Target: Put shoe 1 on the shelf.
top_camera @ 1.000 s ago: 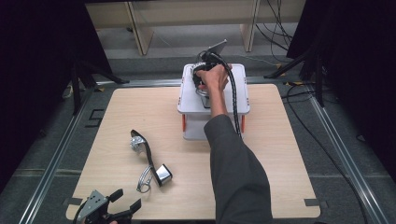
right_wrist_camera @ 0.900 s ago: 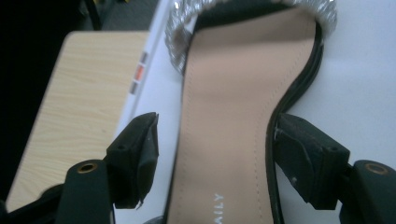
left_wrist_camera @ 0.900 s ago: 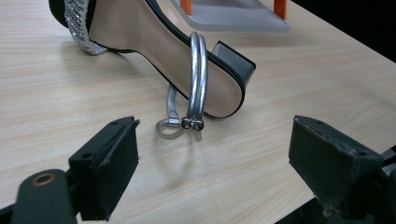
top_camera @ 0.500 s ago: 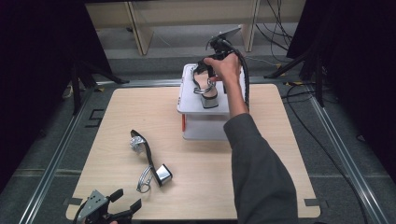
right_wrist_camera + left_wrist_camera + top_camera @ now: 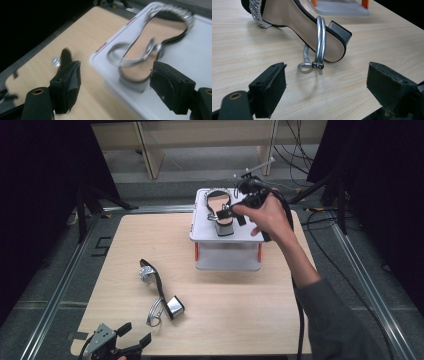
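A tan sandal with a glittery strap (image 5: 219, 209) (image 5: 150, 50) lies on the white raised platform (image 5: 250, 236) (image 5: 200, 50). My right gripper (image 5: 231, 216) (image 5: 115, 85) hovers over its heel end. Its jaws have just been opening and stand apart, with nothing pressed between the pads and the sandal beyond them. The matching sandal (image 5: 160, 290) (image 5: 294, 22) lies on its side on the wooden table, its silver ankle strap looped over the heel. My left gripper (image 5: 135, 334) (image 5: 325, 82) rests open at the table's near left edge, facing that sandal's heel from a short way off.
The platform stands on orange legs (image 5: 197, 251) at the far middle of the table (image 5: 300, 320). A metal frame edges the table, and cables run along the floor at the right (image 5: 350, 285). A person's forearm reaches in from the bottom right.
The right gripper has let go of the sandal on the platform, opened its jaws and moved up and to the right. The sandal stays on the platform. The left gripper has not moved.
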Available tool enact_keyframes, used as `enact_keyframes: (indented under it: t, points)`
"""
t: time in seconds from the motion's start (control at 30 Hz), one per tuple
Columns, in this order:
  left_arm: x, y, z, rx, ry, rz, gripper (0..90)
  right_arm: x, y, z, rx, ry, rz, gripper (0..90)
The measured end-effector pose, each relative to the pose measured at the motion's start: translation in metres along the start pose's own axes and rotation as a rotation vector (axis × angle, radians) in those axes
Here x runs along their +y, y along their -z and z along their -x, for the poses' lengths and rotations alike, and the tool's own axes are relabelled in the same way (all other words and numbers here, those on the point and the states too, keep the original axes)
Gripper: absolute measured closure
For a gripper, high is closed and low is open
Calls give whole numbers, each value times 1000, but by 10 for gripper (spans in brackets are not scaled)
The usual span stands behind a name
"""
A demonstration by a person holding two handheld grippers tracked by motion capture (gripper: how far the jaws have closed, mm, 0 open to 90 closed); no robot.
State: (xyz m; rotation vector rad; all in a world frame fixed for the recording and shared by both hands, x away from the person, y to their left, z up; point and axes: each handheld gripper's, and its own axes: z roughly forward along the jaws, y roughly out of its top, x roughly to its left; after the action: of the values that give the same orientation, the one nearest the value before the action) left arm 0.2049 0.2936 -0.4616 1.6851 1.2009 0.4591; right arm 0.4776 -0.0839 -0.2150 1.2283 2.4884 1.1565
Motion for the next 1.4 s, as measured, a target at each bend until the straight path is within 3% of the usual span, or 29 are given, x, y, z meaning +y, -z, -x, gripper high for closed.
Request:
enact_keyframes:
  t: [0.03,0.27,0.3,0.37,0.5,0.53,0.57,0.6,0.67,0.7,0.83,0.93,1.07,1.13,1.17,1.2,1.23,1.27,1.3,1.33,1.37,1.4]
  points:
    - [0,-1,0,-7,-2,9,155,-11,4,-4,23,58,9,248]
    - [0,-2,-1,-17,-10,24,155,-78,6,-28,94,160,-11,250]
    - [0,0,1,8,8,0,155,-89,4,-30,118,162,-17,250]
    - [-1,-1,0,6,1,3,155,-110,-5,-30,162,169,-22,250]
    - [0,-4,-1,-4,-8,15,155,-143,-28,-29,176,184,-27,249]
    - [0,-3,0,15,4,-4,155,-151,-35,-28,181,187,-39,250]
    - [0,-5,-1,-1,-19,6,155,-158,-41,-27,188,192,-47,250]
    - [0,-7,-1,-9,-14,16,155,-165,-47,-26,198,189,-48,255]
    - [1,-5,0,2,-9,3,155,-175,-60,-25,198,165,-94,251]
    - [1,-9,0,-22,-32,17,155,-179,-64,-24,196,177,-110,252]
    - [1,-10,1,-9,-31,-26,155,-191,-76,-25,215,150,-122,251]
    - [3,-14,1,-34,-56,-11,155,-199,-82,-26,222,162,-110,237]
    - [5,-15,1,-18,-80,-22,154,-213,-90,-32,231,171,-125,226]
    - [5,-15,1,-19,-80,-23,153,-217,-93,-33,226,188,-114,226]
    - [4,-14,3,-5,-59,-44,152,-225,-97,-36,226,214,-120,218]
    - [4,-16,1,-27,-80,-22,152,-229,-98,-38,235,201,-125,215]
    - [4,-16,1,-30,-78,-30,151,-232,-99,-38,237,223,-122,214]
    - [4,-17,2,-34,-83,-28,151,-235,-100,-39,244,215,-129,212]
    - [5,-14,4,-10,-71,-54,151,-238,-101,-40,239,212,-133,210]
    - [5,-14,3,-6,-91,-64,151,-241,-101,-40,241,212,-141,209]
    - [5,-18,3,-20,-99,-34,151,-243,-101,-40,242,212,-142,208]
    - [5,-18,3,-20,-99,-34,151,-243,-101,-40,242,212,-142,208]
